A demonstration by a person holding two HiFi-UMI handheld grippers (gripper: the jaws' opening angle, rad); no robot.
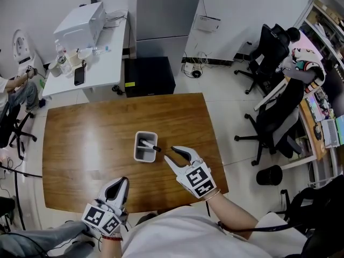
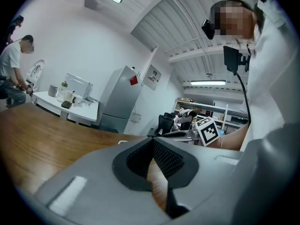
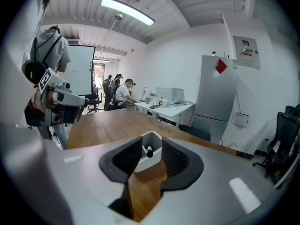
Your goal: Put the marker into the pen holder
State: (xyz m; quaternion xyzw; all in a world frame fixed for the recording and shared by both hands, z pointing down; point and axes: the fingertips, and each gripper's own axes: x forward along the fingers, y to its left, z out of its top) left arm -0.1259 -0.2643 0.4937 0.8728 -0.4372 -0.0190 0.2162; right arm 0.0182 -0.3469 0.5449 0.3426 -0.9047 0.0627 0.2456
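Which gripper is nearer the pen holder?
The right gripper, just beside the pen holder with jaws open; the left gripper sits back near the table edge, shut.

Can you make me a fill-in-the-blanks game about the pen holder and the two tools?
1. The marker is ___ the pen holder.
2. The right tool has its jaws ___, with nothing between them.
3. The left tool has its jaws ___.
4. The ___ tool is nearer the pen holder.

Missing words: inside, open, shut, right.
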